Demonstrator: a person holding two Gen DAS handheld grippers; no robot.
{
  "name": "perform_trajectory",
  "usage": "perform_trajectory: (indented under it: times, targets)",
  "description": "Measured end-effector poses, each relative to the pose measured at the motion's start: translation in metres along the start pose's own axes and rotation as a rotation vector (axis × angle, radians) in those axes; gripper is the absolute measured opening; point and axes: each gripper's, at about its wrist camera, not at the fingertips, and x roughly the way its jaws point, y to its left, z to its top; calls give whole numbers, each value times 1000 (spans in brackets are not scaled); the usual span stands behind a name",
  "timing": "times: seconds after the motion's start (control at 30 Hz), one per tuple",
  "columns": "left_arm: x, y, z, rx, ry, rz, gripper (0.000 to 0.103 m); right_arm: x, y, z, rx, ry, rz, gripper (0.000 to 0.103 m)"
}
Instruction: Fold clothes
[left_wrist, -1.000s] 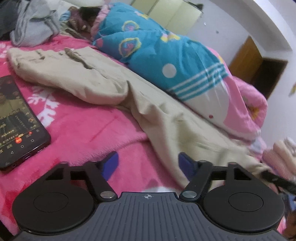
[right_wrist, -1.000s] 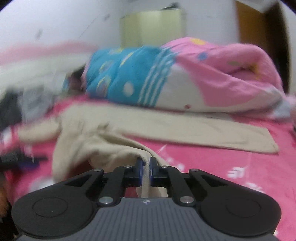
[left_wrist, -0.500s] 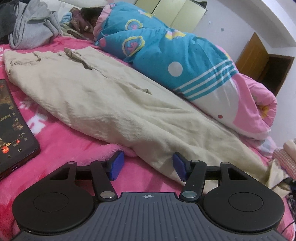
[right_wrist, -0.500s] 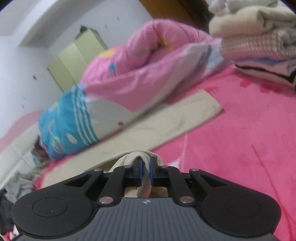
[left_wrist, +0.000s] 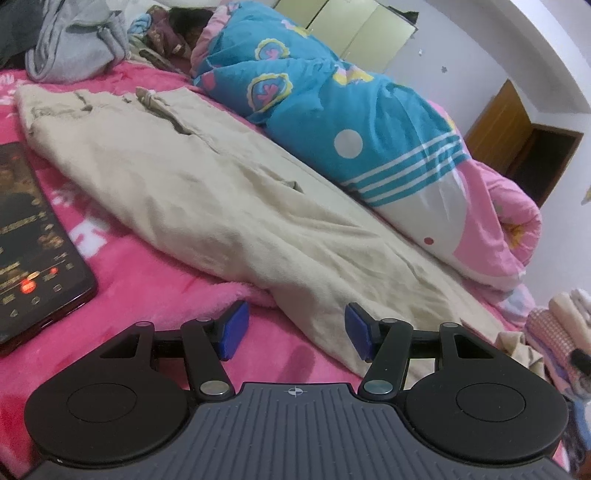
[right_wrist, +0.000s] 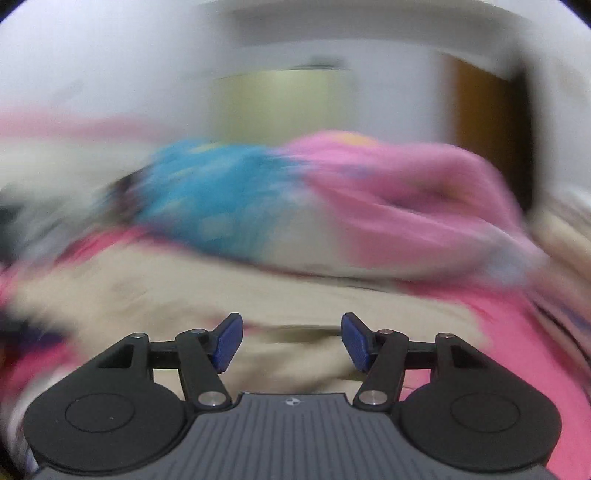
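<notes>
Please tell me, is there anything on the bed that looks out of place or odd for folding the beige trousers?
Yes. A phone with its screen lit lies on the pink blanket, just left of the beige trousers. It could get in the way of folding. The trousers lie flat along the quilt. Both grippers are open.

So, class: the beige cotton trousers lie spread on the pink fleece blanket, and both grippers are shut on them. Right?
No. The beige cotton trousers do lie on the pink fleece blanket, but both wrist views show the left gripper and right gripper open.
</notes>
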Motion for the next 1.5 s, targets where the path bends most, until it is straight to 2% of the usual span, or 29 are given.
perform_trajectory:
  times: [0.13, 0.23, 0.33, 0.43, 0.47, 0.57, 0.6, 0.63, 0.8, 0.93, 1.07, 1.17, 1.2, 1.23, 1.27, 1.33, 1.4, 1.5]
  targets:
    - [-9, 5, -3, -7, 0, 2, 58, 27, 85, -9, -300, 26, 218, 48]
    - [-16, 9, -3, -18, -8, -2, 57, 53, 128, -17, -464, 37, 310, 39]
    - [-22, 15, 0, -26, -21, -4, 57, 75, 159, -21, -577, 51, 354, 34]
    - [-26, 21, 1, -32, -35, -9, 56, 100, 176, -20, -649, 78, 364, 32]
    - [-26, 24, 2, -35, -38, -14, 56, 105, 177, -19, -639, 91, 374, 32]
    - [-23, 31, 4, -62, -40, -30, 56, 114, 160, -5, -478, 134, 439, 30]
    - [-21, 33, 4, -72, -38, -36, 56, 117, 154, 0, -424, 148, 461, 21]
    - [-19, 35, 4, -78, -39, -42, 55, 120, 148, 5, -370, 162, 481, 5]
    - [-19, 47, 6, -120, -62, -112, 56, 136, 120, 29, -96, 231, 581, 4]
    - [-17, 59, 7, -210, -85, -191, 58, 148, 99, 45, 109, 285, 654, 4]
    - [-13, 67, 8, -298, -104, -245, 59, 164, 97, 34, 148, 361, 716, 4]
    - [-12, 67, 8, -308, -110, -233, 56, 166, 102, 27, 132, 384, 736, 4]
    - [-12, 66, 8, -307, -112, -223, 50, 163, 103, 25, 125, 382, 736, 4]
    - [-12, 65, 8, -303, -112, -206, 39, 160, 104, 22, 121, 382, 736, 4]
    - [-11, 65, 8, -299, -109, -186, 35, 158, 105, 21, 121, 384, 737, 4]
    - [-8, 65, 8, -298, -99, -150, 16, 154, 105, 19, 120, 385, 734, 4]
    - [-9, 64, 8, -290, -94, -122, 7, 152, 105, 20, 123, 373, 732, 4]
    - [-19, 56, 10, -261, -117, -95, 2, 144, 105, 26, 116, 349, 745, 4]
